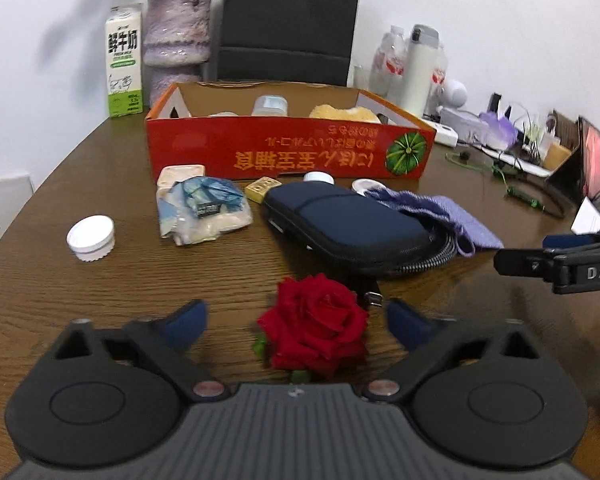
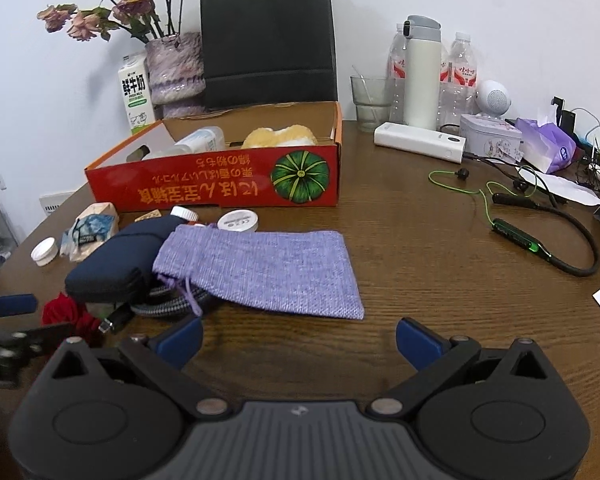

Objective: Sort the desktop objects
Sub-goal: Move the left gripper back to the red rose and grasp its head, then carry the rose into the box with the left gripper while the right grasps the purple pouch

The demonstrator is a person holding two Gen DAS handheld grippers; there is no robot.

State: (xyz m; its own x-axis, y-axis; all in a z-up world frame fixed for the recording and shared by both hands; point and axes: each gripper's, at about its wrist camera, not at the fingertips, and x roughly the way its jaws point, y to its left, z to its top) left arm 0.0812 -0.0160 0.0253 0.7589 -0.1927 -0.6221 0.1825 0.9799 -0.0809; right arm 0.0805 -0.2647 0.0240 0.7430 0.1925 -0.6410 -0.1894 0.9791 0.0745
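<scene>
Brown wooden counter (image 1: 40, 288), cluttered: your left claw (image 1: 296, 320) is spread around the red rose (image 1: 314, 324), pads not touching. Centre on the bloom, pinch softly. Right claw (image 2: 298, 340) spread, empty, lilac pouch (image 2: 260, 268) just ahead.

My right gripper (image 2: 298, 342) hangs open above bare surface (image 2: 420, 264); purple pouch (image 2: 260, 268) just ahead, touching navy case (image 2: 112, 268).

A red rose (image 1: 315, 325) lies on the wooden table. Just behind it sit a navy zip case (image 1: 350, 227) and a lilac woven pouch (image 2: 266, 266), touching.
</scene>
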